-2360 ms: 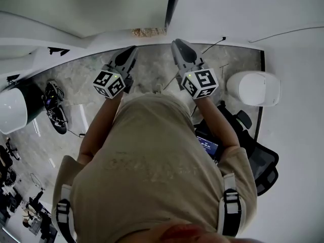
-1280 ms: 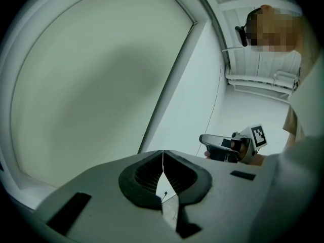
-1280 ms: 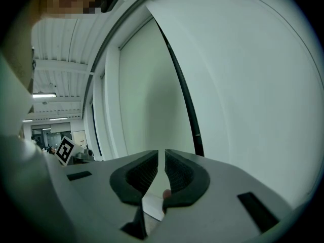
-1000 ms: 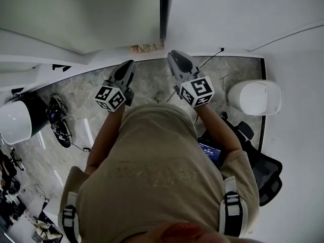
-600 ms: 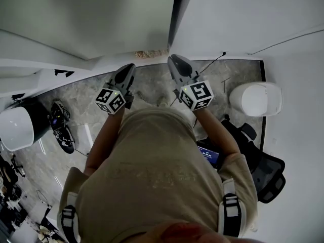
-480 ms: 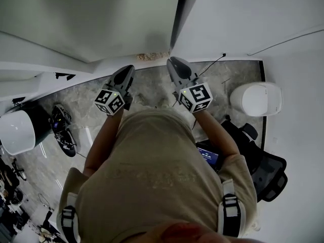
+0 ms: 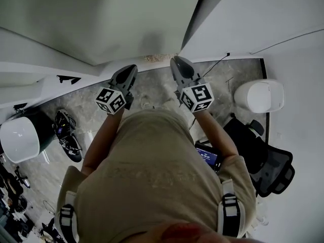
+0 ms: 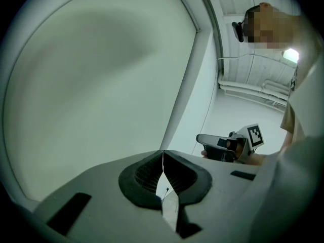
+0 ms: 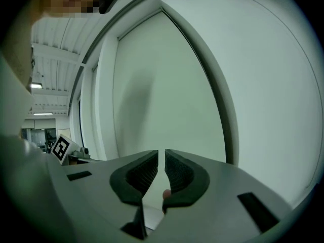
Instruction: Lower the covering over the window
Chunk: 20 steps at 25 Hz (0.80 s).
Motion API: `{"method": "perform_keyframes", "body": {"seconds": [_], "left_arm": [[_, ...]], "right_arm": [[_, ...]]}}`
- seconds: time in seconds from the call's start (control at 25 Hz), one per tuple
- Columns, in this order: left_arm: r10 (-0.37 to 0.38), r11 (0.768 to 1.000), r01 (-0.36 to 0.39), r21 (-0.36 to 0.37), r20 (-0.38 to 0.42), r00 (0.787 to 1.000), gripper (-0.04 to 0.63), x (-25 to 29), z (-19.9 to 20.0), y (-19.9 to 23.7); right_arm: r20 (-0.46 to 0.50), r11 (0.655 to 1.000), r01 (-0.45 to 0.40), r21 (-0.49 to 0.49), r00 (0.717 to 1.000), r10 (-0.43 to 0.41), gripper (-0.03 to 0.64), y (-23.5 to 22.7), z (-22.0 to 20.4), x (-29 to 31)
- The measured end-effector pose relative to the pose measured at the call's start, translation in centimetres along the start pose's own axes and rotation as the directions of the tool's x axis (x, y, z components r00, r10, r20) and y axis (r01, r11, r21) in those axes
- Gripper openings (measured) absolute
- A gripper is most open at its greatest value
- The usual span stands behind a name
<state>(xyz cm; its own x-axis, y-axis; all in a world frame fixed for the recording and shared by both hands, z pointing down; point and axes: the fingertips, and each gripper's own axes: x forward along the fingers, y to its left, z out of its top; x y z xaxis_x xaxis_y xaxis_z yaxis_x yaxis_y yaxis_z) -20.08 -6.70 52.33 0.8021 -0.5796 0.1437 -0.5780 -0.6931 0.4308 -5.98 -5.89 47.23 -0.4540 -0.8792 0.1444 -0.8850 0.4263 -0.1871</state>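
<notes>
The window covering (image 7: 91, 19) is a pale green-grey blind that fills the top left of the head view, bounded on its right by a dark frame strip (image 7: 195, 19). It spreads across the left gripper view (image 8: 91, 85) and the right gripper view (image 9: 167, 85). My left gripper (image 7: 132, 68) points at the wall below the blind, its pads pressed together (image 8: 163, 156) with nothing held. My right gripper (image 7: 177, 61) is level beside it and also shows in the left gripper view (image 8: 223, 146). Its jaws (image 9: 161, 156) stand almost together, with a thin slit and nothing gripped.
A white rounded bin (image 7: 260, 95) stands by the right wall, with a black office chair (image 7: 268, 161) nearer to me. A small lit screen (image 7: 207, 156) is beside my right elbow. A white round object (image 7: 20, 138) and dark gear (image 7: 68, 135) lie on the marbled floor at left.
I have shifted sideways along the window wall with both grippers side by side. The dark frame strip now leans further right in the head view. Neither gripper's jaws have changed.
</notes>
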Motion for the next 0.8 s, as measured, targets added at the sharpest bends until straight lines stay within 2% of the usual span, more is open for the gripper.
{"method": "perform_keyframes", "body": {"seconds": [0.16, 0.4, 0.8], "left_arm": [[-0.015, 1.000, 0.015, 0.011, 0.001, 1.000, 0.018, -1.8, -0.2, 1.7], [-0.011, 1.000, 0.011, 0.008, 0.020, 1.000, 0.018, -3.4, -0.4, 3.0], [-0.011, 1.000, 0.011, 0.014, 0.001, 1.000, 0.018, -0.8, -0.7, 3.2]], "right_arm": [[0.032, 0.999, 0.048, -0.026, 0.998, -0.047, 0.031, 1.7, -0.5, 0.4], [0.003, 0.998, 0.044, -0.037, 0.999, -0.044, 0.031, 3.5, -1.5, 0.6], [0.018, 0.999, 0.047, -0.025, 0.999, -0.047, 0.031, 0.8, -1.2, 1.1]]}}
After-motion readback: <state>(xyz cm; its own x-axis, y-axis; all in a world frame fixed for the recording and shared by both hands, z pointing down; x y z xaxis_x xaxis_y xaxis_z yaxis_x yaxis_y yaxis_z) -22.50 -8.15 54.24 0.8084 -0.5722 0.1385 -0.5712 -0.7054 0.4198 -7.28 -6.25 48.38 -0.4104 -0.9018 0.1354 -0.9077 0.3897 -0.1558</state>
